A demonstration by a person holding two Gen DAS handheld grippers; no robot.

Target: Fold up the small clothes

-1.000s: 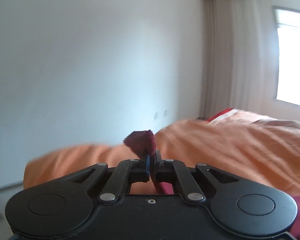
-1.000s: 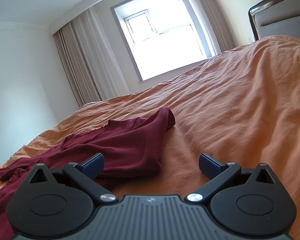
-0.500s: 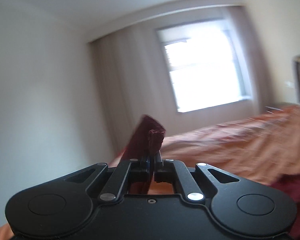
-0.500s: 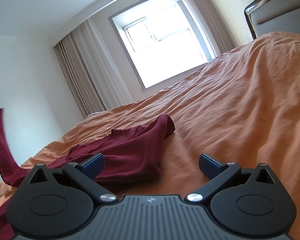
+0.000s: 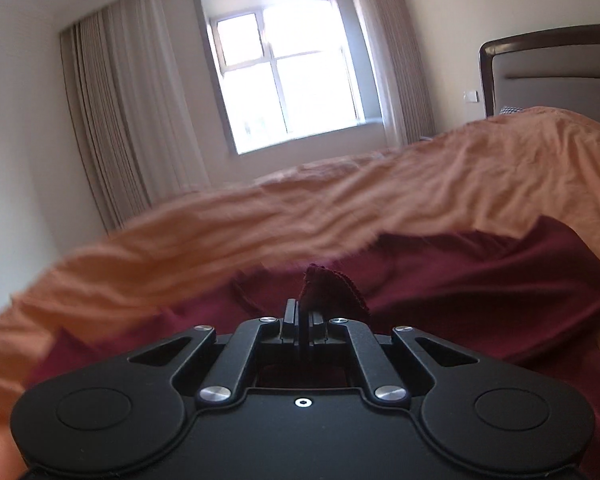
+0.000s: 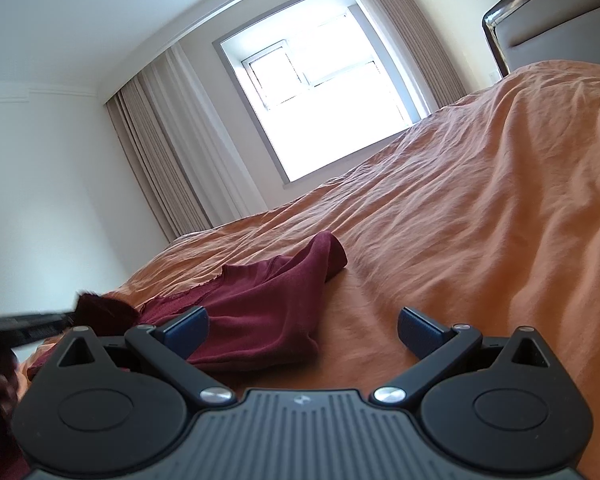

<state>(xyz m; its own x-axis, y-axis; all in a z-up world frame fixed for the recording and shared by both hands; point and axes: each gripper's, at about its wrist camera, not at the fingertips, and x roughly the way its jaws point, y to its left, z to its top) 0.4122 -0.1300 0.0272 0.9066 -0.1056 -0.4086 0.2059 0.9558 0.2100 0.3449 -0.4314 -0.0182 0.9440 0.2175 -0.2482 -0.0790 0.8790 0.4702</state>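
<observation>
A dark red garment (image 5: 480,280) lies spread on the orange bedspread (image 5: 340,208). My left gripper (image 5: 301,307) is shut on a bunched edge of this garment, and the pinched tuft (image 5: 332,286) sticks up past the fingertips, low over the cloth. In the right wrist view the same garment (image 6: 260,308) lies crumpled ahead and to the left. My right gripper (image 6: 302,326) stands open just above the bed with its blue pads (image 6: 188,326) apart; the left pad overlaps the cloth's near edge. The left gripper (image 6: 66,318) comes into that view from the left edge, holding the red tuft.
The orange bedspread (image 6: 480,200) stretches wrinkled toward a bright window (image 6: 324,108) with beige curtains (image 6: 168,152). A dark-framed padded headboard (image 5: 556,76) rises at the right. White walls stand at the left.
My left gripper swung from facing the wall round toward the window and came down over the garment, still holding the cloth edge. It has entered the right wrist view. The right gripper stayed open and tilted slightly.
</observation>
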